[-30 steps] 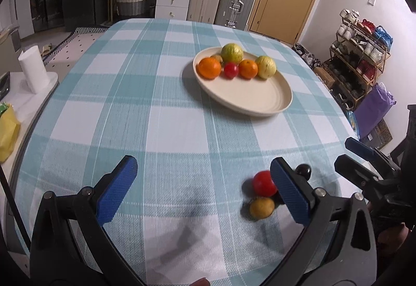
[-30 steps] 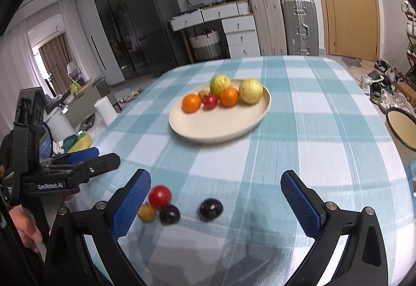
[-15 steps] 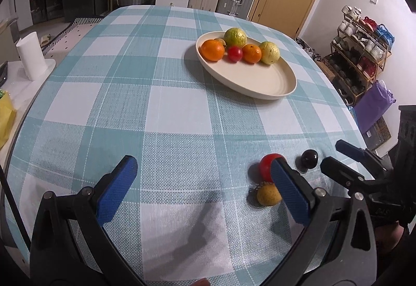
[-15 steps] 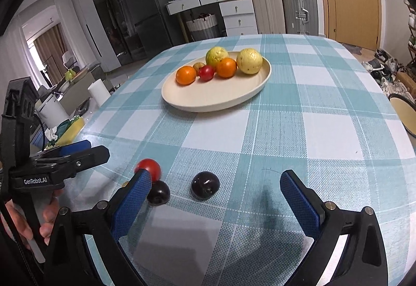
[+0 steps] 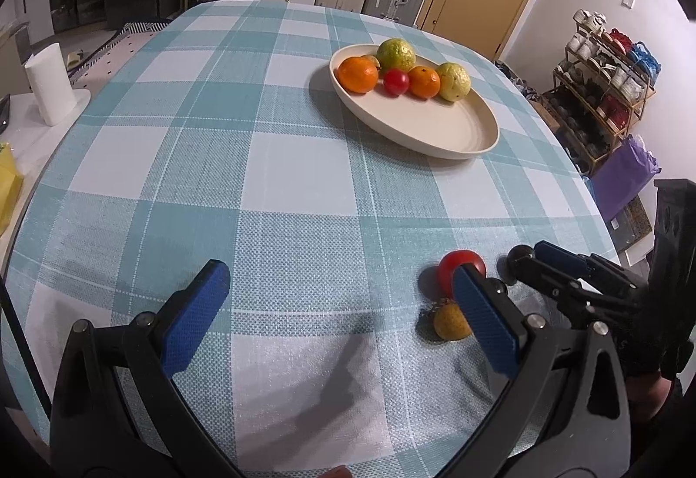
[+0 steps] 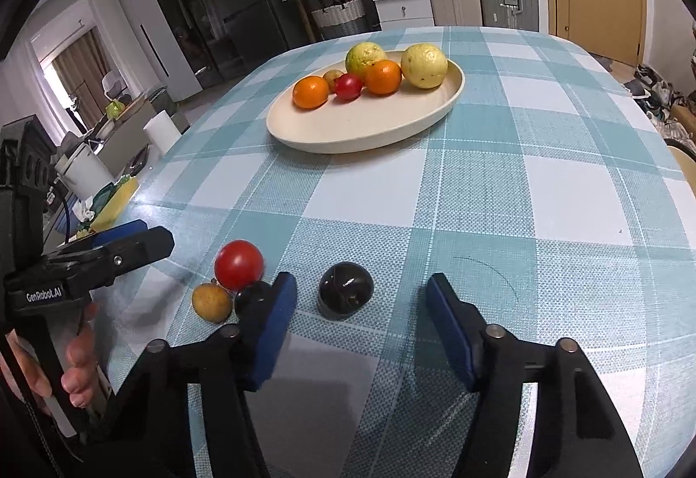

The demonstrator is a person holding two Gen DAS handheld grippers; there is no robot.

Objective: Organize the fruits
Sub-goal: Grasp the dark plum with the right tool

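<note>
A cream oval plate (image 5: 439,130) (image 6: 330,130) holds two oranges, a small red fruit, two yellow-green fruits and a small brown one. Loose on the checked cloth lie a red tomato (image 6: 239,264) (image 5: 452,265), a small yellow-brown fruit (image 6: 212,302) (image 5: 448,323), a small dark fruit (image 6: 252,297) and a larger dark plum (image 6: 346,289). My right gripper (image 6: 361,323) is open, its jaws partly narrowed, with the plum just ahead between the fingertips, apart from both. My left gripper (image 5: 341,315) is open and empty; its right finger hides part of the tomato.
The right gripper's tips show at the right of the left wrist view (image 5: 565,273); the left gripper shows at the left of the right wrist view (image 6: 108,247). A paper roll (image 5: 48,86) stands on a side counter. The table's right edge is near a shoe rack (image 5: 609,86).
My right gripper has moved forward and down to the dark plum and its jaws have narrowed. My left gripper has shifted a little; the plate looks nearer.
</note>
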